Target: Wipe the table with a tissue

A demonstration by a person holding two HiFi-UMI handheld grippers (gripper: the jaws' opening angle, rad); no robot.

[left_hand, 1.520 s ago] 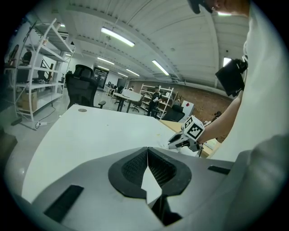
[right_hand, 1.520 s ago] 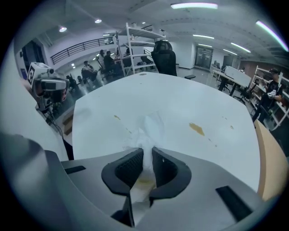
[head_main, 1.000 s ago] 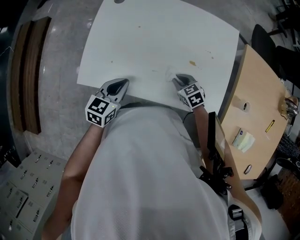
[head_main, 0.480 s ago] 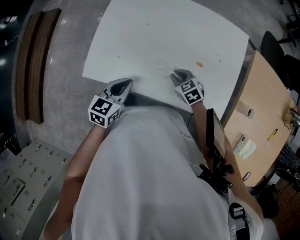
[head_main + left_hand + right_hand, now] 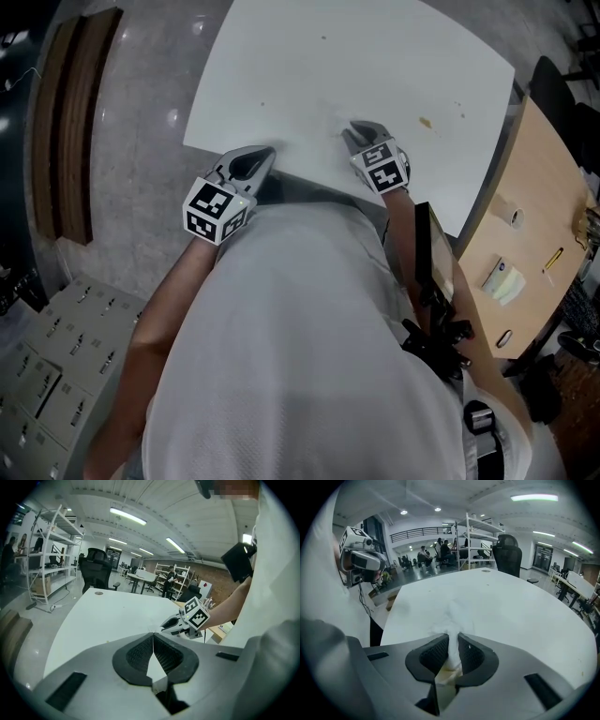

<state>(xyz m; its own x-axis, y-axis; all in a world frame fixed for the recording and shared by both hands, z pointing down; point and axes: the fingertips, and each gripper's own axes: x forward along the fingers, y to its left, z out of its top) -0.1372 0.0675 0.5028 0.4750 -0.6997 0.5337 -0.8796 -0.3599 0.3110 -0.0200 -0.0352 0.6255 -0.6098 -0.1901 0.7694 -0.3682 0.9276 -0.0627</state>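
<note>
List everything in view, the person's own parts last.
table: one, white, centre.
tissue: one, white, on the table, in the right gripper.
stains: several, brown, largest right of the tissue.
desk: one, tan, right of the table.
tape roll: one, pale, on the desk.
pen: one, yellow, on the desk.
office chair: one, black, beyond the table.
left gripper: one, grey, shut, empty, table's near edge.
right gripper: one, grey, shut on the tissue.
</note>
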